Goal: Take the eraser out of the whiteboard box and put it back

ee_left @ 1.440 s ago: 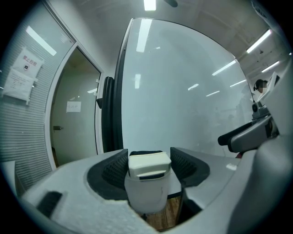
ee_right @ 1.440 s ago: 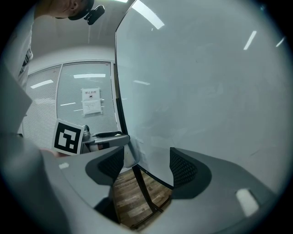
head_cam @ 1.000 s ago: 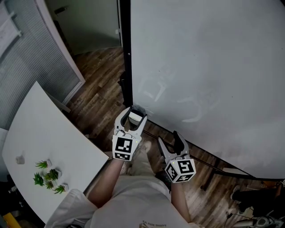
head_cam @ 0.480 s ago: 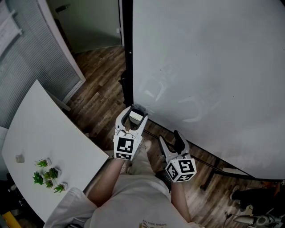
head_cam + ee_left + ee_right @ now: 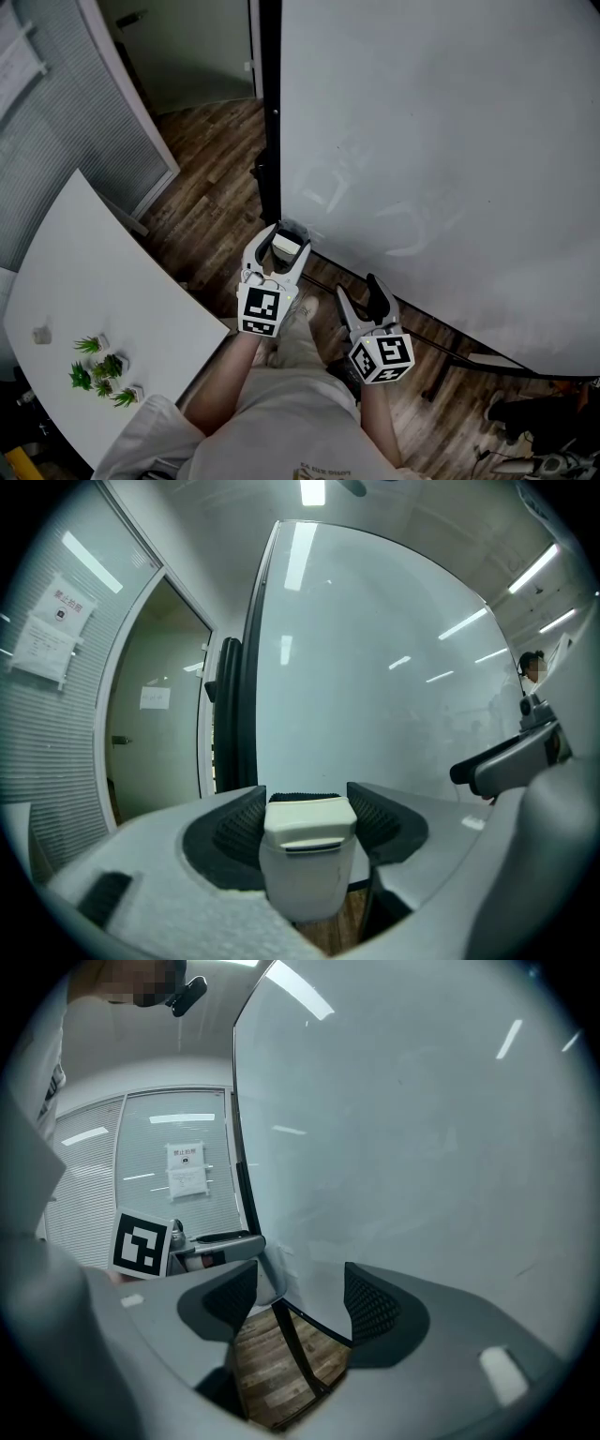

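Observation:
My left gripper [image 5: 285, 240] is shut on a white eraser [image 5: 284, 247] and holds it just in front of the whiteboard's [image 5: 441, 141] lower left corner. In the left gripper view the eraser [image 5: 309, 855] sits upright between the ribbed pads, filling the gap of the left gripper [image 5: 306, 810]. To its right, my right gripper [image 5: 357, 292] stands open, and in its own view only floor and the board's lower edge show between the pads of the right gripper [image 5: 300, 1299]. I cannot make out a whiteboard box in any view.
The board's black side post [image 5: 267, 112] rises on its left. A white table [image 5: 94, 281] with small green plants [image 5: 101, 370] stands at the left, over a wooden floor [image 5: 206, 206]. A blind-covered glass wall [image 5: 56, 122] and a doorway lie behind.

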Available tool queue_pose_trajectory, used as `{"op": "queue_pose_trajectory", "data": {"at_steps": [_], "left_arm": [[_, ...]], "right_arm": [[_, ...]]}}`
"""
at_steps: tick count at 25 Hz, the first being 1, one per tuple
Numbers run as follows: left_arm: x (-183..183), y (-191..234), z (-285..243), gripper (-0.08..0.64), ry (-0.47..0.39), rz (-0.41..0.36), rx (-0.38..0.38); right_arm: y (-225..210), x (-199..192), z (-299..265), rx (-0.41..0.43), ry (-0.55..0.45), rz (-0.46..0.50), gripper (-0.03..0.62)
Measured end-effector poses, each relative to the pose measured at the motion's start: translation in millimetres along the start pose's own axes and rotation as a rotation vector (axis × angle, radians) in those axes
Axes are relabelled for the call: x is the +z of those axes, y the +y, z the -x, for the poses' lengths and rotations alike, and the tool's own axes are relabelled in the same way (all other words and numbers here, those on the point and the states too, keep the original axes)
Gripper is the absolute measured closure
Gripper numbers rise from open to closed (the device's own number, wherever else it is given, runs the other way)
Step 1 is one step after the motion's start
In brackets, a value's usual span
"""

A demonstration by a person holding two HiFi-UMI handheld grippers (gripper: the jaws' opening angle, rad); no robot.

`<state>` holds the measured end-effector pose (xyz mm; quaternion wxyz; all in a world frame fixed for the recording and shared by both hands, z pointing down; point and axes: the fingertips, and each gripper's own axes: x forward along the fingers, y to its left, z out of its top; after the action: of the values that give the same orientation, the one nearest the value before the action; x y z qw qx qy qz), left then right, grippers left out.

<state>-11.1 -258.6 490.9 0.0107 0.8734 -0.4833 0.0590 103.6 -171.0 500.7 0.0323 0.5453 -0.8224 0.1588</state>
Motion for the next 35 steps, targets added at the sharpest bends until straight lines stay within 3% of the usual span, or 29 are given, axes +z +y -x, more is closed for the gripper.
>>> {"op": "queue_pose_trajectory", "data": {"at_steps": [35], "left_arm": [[44.4,-1.8,30.9,0.295,-0.107,-0.011,0.002]], "right_arm": [[20.6,11.1,17.5,0.007,-0.048,0.022,0.302]]}}
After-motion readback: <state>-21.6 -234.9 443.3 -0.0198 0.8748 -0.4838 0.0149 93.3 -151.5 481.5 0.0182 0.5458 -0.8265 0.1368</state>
